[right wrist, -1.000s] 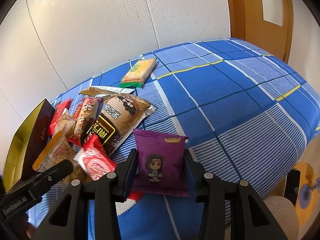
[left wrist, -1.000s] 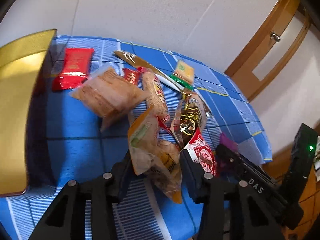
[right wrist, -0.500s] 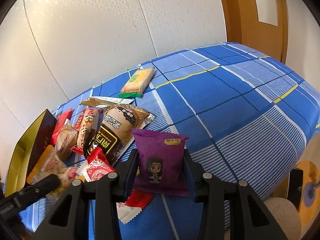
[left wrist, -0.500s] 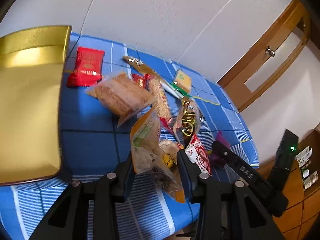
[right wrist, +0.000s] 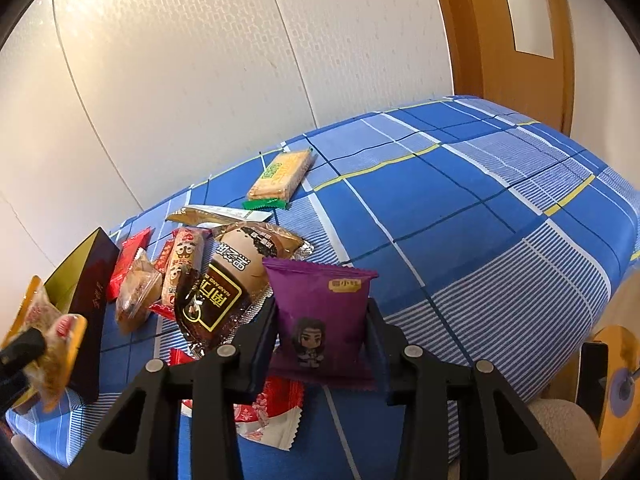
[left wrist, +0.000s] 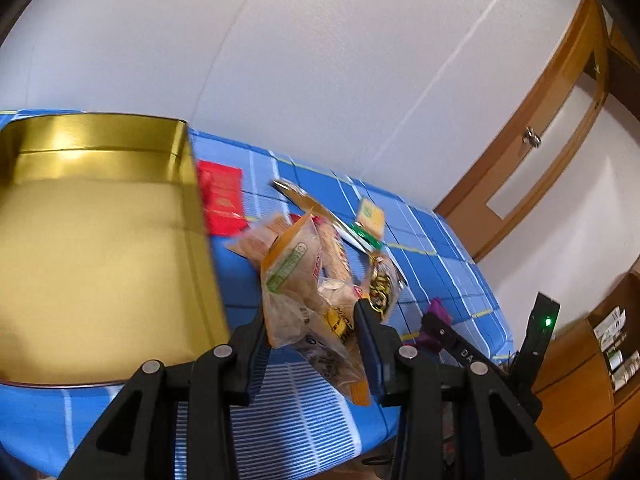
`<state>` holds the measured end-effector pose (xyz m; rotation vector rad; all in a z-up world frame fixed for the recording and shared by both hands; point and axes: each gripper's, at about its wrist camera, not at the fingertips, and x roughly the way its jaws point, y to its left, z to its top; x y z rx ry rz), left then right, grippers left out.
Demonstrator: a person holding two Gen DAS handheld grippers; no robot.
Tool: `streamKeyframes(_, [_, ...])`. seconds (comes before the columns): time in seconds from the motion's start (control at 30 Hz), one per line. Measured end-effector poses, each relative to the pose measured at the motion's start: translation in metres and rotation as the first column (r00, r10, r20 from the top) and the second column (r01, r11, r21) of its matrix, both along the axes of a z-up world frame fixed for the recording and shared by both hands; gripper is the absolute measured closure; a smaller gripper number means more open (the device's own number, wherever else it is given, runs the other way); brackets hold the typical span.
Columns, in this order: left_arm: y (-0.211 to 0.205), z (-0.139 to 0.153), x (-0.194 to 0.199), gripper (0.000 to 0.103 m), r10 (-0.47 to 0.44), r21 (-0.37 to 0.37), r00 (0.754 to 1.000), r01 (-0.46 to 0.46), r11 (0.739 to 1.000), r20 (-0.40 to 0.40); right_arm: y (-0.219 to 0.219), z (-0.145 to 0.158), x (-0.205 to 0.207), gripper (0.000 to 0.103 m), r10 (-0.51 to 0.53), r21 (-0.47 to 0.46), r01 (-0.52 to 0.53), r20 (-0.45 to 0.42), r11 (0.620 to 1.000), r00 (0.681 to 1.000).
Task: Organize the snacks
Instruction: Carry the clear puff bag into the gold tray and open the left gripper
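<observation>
A table under a blue checked cloth point(right wrist: 460, 216) with white and yellow lines stands against a white wall point(right wrist: 192, 64) marked by thin vertical seams. To the right of the wall is a wooden door point(right wrist: 516, 36) with a pale panel set in it; in the left wrist view the door point(left wrist: 532, 168) carries a small metal knob point(left wrist: 531, 138). Low at the right of that view stands a wooden cabinet point(left wrist: 592, 400), and a black device with a green light point(left wrist: 546, 322) rises in front of it.
</observation>
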<state>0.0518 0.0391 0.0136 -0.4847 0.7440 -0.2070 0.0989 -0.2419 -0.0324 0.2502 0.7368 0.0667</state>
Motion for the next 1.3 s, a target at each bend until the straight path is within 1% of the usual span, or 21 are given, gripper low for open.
streamKeyframes(0.17, [0.029, 0.004, -0.008, 0.063, 0.067, -0.005, 0.998, -0.067, 0.998, 0.001, 0.000, 0.001, -0.003, 0.061, 0.000, 0.003, 0.000, 0.019, 1.000, 1.000])
streamKeyframes(0.4, [0.076, -0.001, -0.018, 0.063, 0.180, -0.019, 0.983, -0.181, 0.983, -0.035, -0.001, 0.003, -0.005, 0.061, -0.003, 0.009, 0.003, 0.045, 1.000, 0.999])
streamKeyframes(0.5, [0.094, -0.004, -0.021, 0.063, 0.229, -0.007, 0.972, -0.230, 0.973, -0.053, 0.000, 0.004, -0.005, 0.061, -0.002, 0.006, 0.002, 0.047, 1.000, 0.999])
streamKeyframes(0.67, [0.120, -0.008, -0.025, 0.063, 0.298, 0.047, 0.951, -0.295, 0.954, -0.088, -0.001, 0.004, -0.006, 0.061, -0.001, 0.006, 0.001, 0.048, 1.000, 0.999])
streamKeyframes(0.77, [0.134, -0.012, -0.030, 0.063, 0.343, 0.124, 0.932, -0.330, 0.936, -0.114, -0.001, 0.005, -0.006, 0.061, -0.001, 0.004, 0.001, 0.051, 1.000, 0.999])
streamKeyframes(0.8, [0.140, -0.014, -0.032, 0.063, 0.364, 0.154, 0.924, -0.344, 0.926, -0.121, -0.001, 0.005, -0.007, 0.061, -0.001, 0.004, 0.001, 0.053, 1.000, 0.999])
streamKeyframes(0.87, [0.149, -0.018, -0.036, 0.063, 0.389, 0.180, 0.912, -0.364, 0.914, -0.133, -0.001, 0.005, -0.006, 0.061, -0.002, 0.004, 0.001, 0.053, 1.000, 0.999])
streamKeyframes(1.07, [0.173, -0.029, -0.045, 0.062, 0.453, 0.225, 0.873, -0.412, 0.883, -0.179, -0.001, 0.006, -0.008, 0.061, -0.005, -0.002, 0.005, 0.060, 1.000, 0.998])
streamKeyframes(1.2, [0.180, -0.028, -0.054, 0.060, 0.496, 0.245, 0.850, -0.450, 0.859, -0.177, -0.003, 0.008, -0.009, 0.061, -0.012, 0.000, 0.012, 0.070, 1.000, 0.997])
streamKeyframes(1.23, [0.182, -0.026, -0.056, 0.059, 0.514, 0.249, 0.840, -0.468, 0.848, -0.172, -0.003, 0.008, -0.010, 0.061, -0.014, 0.000, 0.014, 0.071, 1.000, 0.997])
streamKeyframes(1.3, [0.185, -0.022, -0.062, 0.059, 0.559, 0.262, 0.814, -0.512, 0.818, -0.156, -0.003, 0.009, -0.010, 0.061, -0.017, -0.002, 0.017, 0.077, 1.000, 0.997])
